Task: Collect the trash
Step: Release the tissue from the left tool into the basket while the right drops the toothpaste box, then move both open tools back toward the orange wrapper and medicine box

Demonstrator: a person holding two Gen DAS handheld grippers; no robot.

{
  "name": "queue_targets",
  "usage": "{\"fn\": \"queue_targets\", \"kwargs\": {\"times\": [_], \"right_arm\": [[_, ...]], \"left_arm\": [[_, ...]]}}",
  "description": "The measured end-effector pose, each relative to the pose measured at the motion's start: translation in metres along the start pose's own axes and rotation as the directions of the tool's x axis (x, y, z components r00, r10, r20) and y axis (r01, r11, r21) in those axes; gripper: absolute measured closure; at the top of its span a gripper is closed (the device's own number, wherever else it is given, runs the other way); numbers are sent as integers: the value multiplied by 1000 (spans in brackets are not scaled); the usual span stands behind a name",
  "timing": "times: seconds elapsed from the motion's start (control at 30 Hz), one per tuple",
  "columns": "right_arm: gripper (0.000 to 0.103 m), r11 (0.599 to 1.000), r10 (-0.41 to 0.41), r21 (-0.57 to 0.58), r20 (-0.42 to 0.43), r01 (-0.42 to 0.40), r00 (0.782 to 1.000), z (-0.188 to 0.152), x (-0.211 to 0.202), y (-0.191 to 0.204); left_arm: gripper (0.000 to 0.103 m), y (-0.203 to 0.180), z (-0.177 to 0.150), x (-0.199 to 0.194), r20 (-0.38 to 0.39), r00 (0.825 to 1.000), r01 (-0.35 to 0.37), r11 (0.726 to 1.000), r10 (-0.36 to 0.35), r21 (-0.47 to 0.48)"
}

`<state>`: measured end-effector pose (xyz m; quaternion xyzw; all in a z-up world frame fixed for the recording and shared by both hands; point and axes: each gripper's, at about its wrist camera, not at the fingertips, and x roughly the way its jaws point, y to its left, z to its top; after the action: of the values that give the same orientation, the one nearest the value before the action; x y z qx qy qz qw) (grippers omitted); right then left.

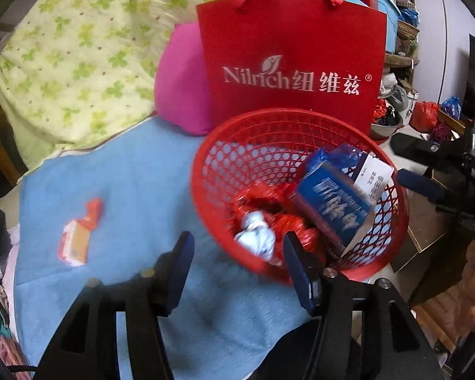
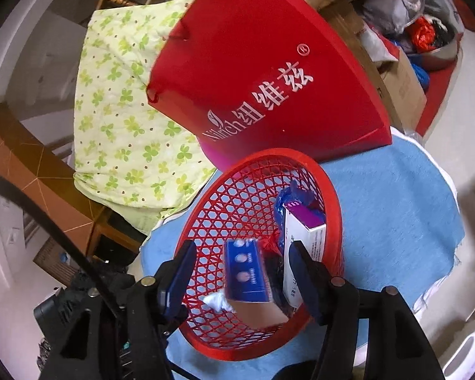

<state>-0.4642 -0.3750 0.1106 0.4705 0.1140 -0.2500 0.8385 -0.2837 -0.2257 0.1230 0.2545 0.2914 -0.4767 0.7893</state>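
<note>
A red mesh basket (image 1: pixel 262 133) stands on a blue cloth (image 1: pixel 136 183). It holds a blue toothpaste box (image 1: pixel 332 202), a white box (image 1: pixel 375 175), crumpled white paper (image 1: pixel 256 237) and red and blue wrappers. An orange and white packet (image 1: pixel 77 236) lies on the cloth to the left. My left gripper (image 1: pixel 236 258) is open and empty at the basket's near rim. My right gripper (image 2: pixel 242 269) is open above the basket (image 2: pixel 237 190); the blue box (image 2: pixel 245 272) lies between its fingers, blurred, not gripped. A white and purple box (image 2: pixel 304 240) lies beside it.
A red Nilrich paper bag (image 1: pixel 288 63) stands behind the basket, also in the right wrist view (image 2: pixel 269 79). A pink cushion (image 1: pixel 180 79) and a green flowered quilt (image 1: pixel 72 57) lie at the back left. Cluttered boxes and bags (image 2: pixel 411 47) fill the floor to the right.
</note>
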Motion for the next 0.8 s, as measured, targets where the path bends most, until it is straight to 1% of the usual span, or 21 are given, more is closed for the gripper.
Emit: {"fn": "queue_targets", "kwargs": {"times": [0.13, 0.23, 0.37, 0.5, 0.6, 0.7, 0.8], "right_arm": [[39, 1000, -4, -31, 15, 4, 1000, -7, -12, 6], [39, 998, -12, -54, 18, 13, 1000, -13, -20, 12], [39, 994, -5, -108, 27, 8, 1000, -18, -29, 31], [39, 982, 27, -186, 19, -23, 999, -25, -31, 64], [39, 966, 51, -255, 2, -49, 999, -36, -27, 95], [39, 950, 70, -304, -28, -76, 997, -48, -16, 121], [39, 930, 70, -357, -67, -89, 995, -65, 1, 147]], "left_arm": [[43, 18, -22, -9, -10, 1000, -23, 1000, 23, -9], [43, 34, -44, -14, -33, 997, -72, 997, 72, -13], [43, 66, -70, -20, -79, 990, -123, 989, 117, -81], [43, 105, -93, -26, -108, 982, -171, 970, 154, -175], [43, 134, -108, -28, -125, 973, -220, 948, 195, -231], [43, 159, -121, -26, -138, 965, -254, 928, 224, -274], [43, 178, -132, -24, -144, 957, -284, 910, 251, -304]]}}
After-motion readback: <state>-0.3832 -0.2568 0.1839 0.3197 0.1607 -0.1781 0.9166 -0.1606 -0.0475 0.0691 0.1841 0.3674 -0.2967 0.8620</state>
